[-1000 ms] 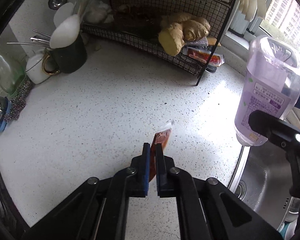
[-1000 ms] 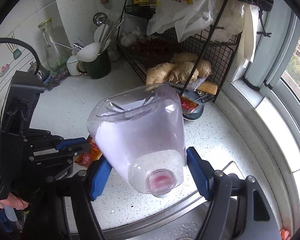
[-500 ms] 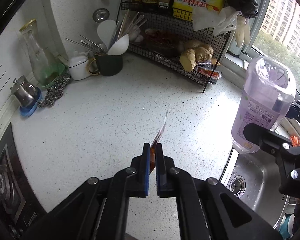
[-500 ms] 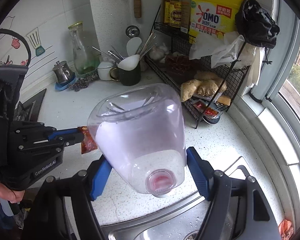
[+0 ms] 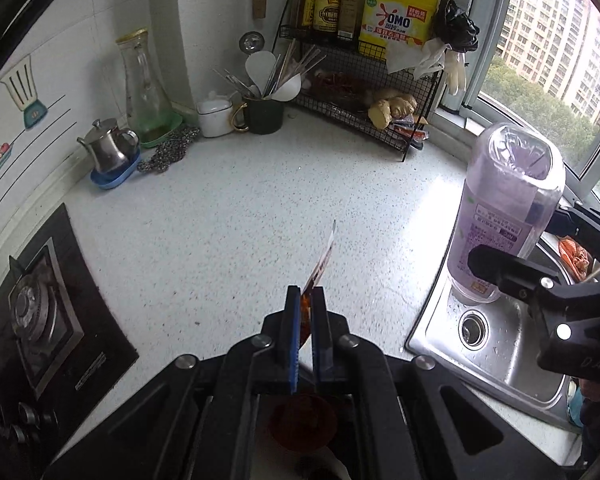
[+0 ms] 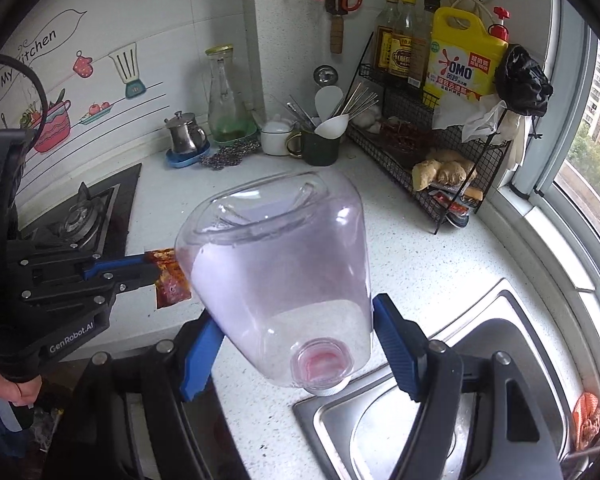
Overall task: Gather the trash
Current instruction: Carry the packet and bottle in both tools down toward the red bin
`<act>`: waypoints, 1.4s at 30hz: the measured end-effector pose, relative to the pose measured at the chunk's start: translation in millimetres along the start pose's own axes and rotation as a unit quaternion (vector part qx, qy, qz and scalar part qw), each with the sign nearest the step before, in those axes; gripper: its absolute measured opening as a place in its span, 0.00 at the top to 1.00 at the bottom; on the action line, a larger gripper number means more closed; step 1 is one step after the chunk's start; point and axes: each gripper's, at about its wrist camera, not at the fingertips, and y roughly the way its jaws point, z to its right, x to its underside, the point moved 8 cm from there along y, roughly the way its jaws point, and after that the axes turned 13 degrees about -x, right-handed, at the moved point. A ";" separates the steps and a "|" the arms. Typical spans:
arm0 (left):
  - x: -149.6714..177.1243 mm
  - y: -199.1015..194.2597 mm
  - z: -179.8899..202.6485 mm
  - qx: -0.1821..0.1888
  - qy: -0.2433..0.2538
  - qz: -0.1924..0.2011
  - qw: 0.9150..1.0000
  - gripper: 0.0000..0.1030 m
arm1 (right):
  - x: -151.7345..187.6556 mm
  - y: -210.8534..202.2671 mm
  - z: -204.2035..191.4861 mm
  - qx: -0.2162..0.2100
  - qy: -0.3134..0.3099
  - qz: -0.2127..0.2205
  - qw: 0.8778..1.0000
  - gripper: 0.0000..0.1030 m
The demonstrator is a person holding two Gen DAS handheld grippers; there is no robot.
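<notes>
Both hands have pulled up and back from the table (image 5: 228,216) since a second ago, so more of the kitchen shows now, even the gas stove (image 5: 40,308) at 9 o'clock. The left gripper (image 5: 306,300) has its fingers squeezed shut on a red sauce packet (image 5: 320,264), which sticks up in the air above the table. The right gripper (image 6: 296,344) has its fingers wide around a see-through plastic bottle (image 6: 276,276) and they press on its sides. The bottle hangs upside down, cap toward the camera, over the near edge of the sink (image 6: 380,432).

I think both bits of trash are picked up and are on their way to a bin, which I cannot see. The bottle is smooth and round, so it could slip out if the hand swings fast. The packet is held by one thin end, so it could slide free or drip sauce on the table.
</notes>
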 end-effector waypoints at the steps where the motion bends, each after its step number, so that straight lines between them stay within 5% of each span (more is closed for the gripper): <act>1: 8.4 -5.3 -4.6 0.000 -0.002 0.000 1.000 0.96 | 5.2 -1.6 -9.1 -0.002 -0.002 0.000 1.000 0.31; 19: 176.4 -37.0 -50.4 0.009 -0.013 -0.058 0.998 0.96 | 121.8 7.3 -124.7 -0.035 0.001 -0.046 0.998 0.31; 29: 268.2 23.0 -44.0 0.033 -0.025 -0.132 0.990 0.96 | 203.5 65.3 -131.7 -0.054 0.026 -0.108 0.992 0.31; 42: 353.8 152.7 -12.8 0.056 -0.019 -0.190 0.980 0.96 | 300.4 155.0 -104.5 -0.017 0.058 -0.148 0.987 0.31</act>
